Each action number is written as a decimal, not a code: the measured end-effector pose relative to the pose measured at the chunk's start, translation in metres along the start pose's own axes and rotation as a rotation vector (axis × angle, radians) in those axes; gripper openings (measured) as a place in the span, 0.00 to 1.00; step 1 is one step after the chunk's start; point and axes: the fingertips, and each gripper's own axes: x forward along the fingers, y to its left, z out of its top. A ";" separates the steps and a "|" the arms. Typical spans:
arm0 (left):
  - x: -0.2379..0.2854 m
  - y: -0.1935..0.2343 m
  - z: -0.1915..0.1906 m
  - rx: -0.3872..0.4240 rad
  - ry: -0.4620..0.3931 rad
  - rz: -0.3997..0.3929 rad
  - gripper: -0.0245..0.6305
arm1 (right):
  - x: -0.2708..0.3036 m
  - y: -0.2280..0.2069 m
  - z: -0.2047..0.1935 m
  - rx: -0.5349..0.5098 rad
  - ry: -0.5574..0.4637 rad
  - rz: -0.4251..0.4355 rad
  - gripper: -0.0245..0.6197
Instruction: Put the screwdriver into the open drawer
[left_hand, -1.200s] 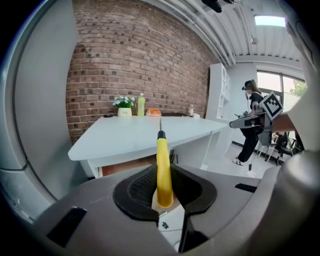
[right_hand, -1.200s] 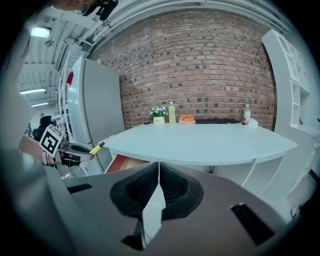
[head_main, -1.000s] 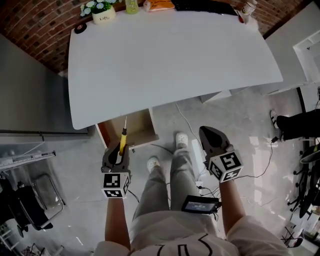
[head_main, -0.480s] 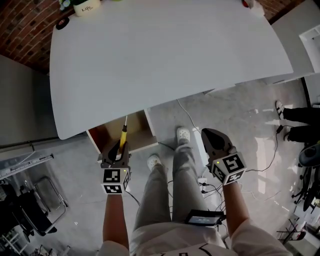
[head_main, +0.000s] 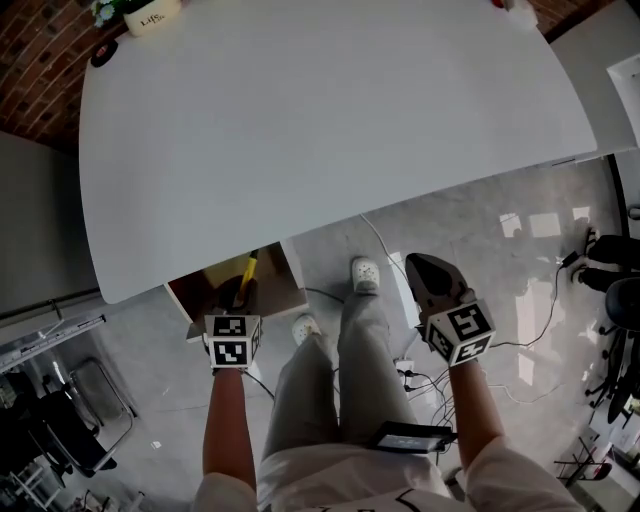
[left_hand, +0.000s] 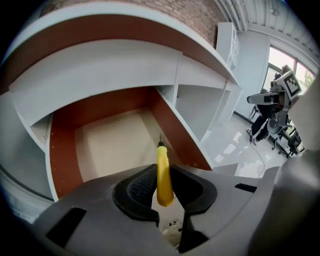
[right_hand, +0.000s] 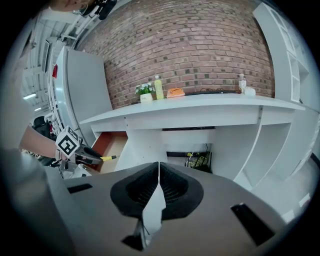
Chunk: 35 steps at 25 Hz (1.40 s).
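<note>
My left gripper (head_main: 236, 296) is shut on the yellow handle of the screwdriver (left_hand: 163, 175), whose thin shaft points forward and down into the open drawer (left_hand: 107, 140). In the head view the yellow screwdriver (head_main: 246, 270) sticks out over the drawer (head_main: 290, 268), which shows just below the white desk's front edge. The drawer has red-brown walls and a pale bottom with nothing in it. My right gripper (head_main: 424, 272) is shut with nothing between its pads and hangs to the right of the person's legs. From the right gripper view the left gripper (right_hand: 92, 155) and screwdriver (right_hand: 106, 158) show at the drawer.
The white desk (head_main: 330, 120) fills the upper head view, with a flower pot (head_main: 150, 15) at its back left. A white pedestal (right_hand: 145, 145) stands right of the drawer. Cables (head_main: 415, 375) lie on the floor. A grey cabinet (head_main: 35, 230) stands left.
Both grippers have sunk. The left one has tipped downward and brought the screwdriver's tip from above the drawer's front down into its opening.
</note>
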 end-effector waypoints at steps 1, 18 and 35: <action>0.006 0.000 -0.001 -0.002 0.021 -0.005 0.17 | 0.003 -0.003 0.001 0.001 0.000 0.002 0.07; 0.036 0.004 0.009 -0.015 0.074 -0.020 0.25 | 0.013 -0.020 0.007 0.009 0.011 -0.001 0.07; -0.046 0.003 0.035 -0.072 -0.006 0.007 0.25 | -0.034 0.009 0.071 -0.022 -0.035 -0.001 0.07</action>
